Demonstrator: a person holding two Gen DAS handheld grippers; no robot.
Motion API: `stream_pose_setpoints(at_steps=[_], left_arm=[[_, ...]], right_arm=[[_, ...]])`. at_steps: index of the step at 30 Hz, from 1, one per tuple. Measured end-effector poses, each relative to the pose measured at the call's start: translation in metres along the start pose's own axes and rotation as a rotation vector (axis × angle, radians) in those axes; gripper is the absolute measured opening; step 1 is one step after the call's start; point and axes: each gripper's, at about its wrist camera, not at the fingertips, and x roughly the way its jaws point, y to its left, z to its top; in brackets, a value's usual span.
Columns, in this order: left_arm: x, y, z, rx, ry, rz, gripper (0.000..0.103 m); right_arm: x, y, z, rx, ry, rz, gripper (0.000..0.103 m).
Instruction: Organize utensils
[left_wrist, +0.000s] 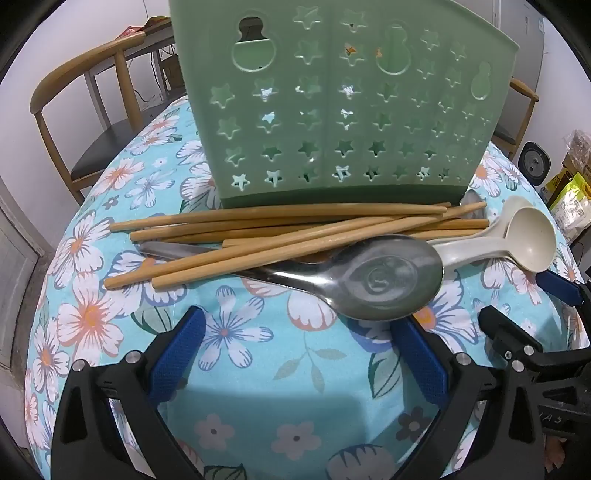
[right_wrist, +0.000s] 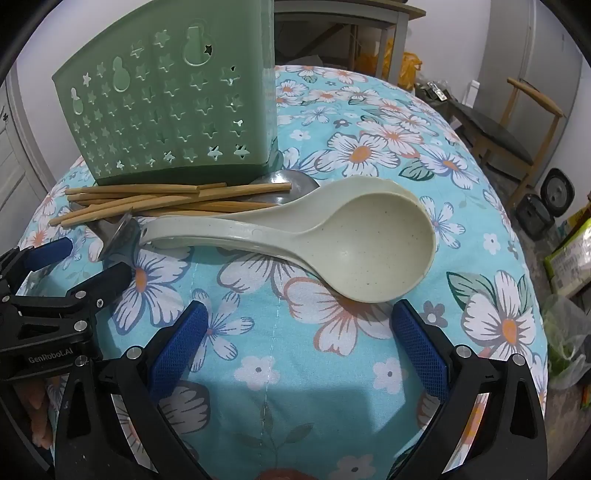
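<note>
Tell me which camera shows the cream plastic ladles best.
The right wrist view. There the cream ladles fill the middle of the frame, stacked one on the other, bowls and handles fully visible on the floral cloth. The left wrist view shows them only small at the right edge, handles partly behind the metal spoon.

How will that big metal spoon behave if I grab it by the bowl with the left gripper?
The metal spoon looks polished and curved, so the pads will probably slip on the bowl. Its handle runs under the chopsticks, so lifting it will likely drag or scatter them. It looks stiff, and probably heavy for its size. The left gripper is open and empty.
</note>
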Motion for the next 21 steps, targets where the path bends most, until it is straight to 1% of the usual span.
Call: stream_pose_setpoints(at_steps=[21], left_arm=[[-0.0001,0.0004,0.0001,-0.005,0.001,-0.007,0.098]], right_arm=[[-0.0015,0.0002,0.0004,0.004,0.002,0.005,0.095]])
